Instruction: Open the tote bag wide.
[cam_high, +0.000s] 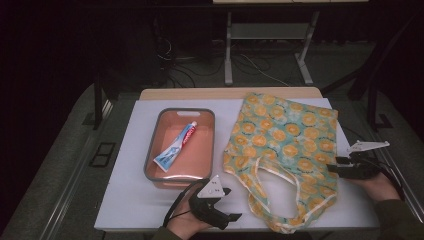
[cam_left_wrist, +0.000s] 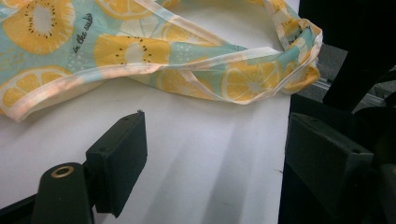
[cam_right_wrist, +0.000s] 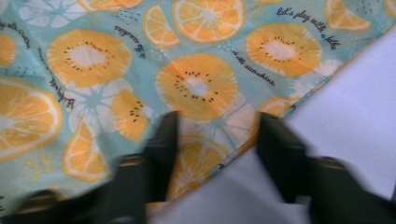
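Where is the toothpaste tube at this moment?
In the high view, the toothpaste tube lies slanted inside the orange tray on the table's left half, with the fruit-print bag to its right.

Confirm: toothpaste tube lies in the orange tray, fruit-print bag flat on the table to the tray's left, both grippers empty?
One thing is off: the fruit-print bag lies to the right of the orange tray, not its left, as the high view shows. The rest holds: the toothpaste tube lies in the tray, and the left gripper and right gripper hold nothing.
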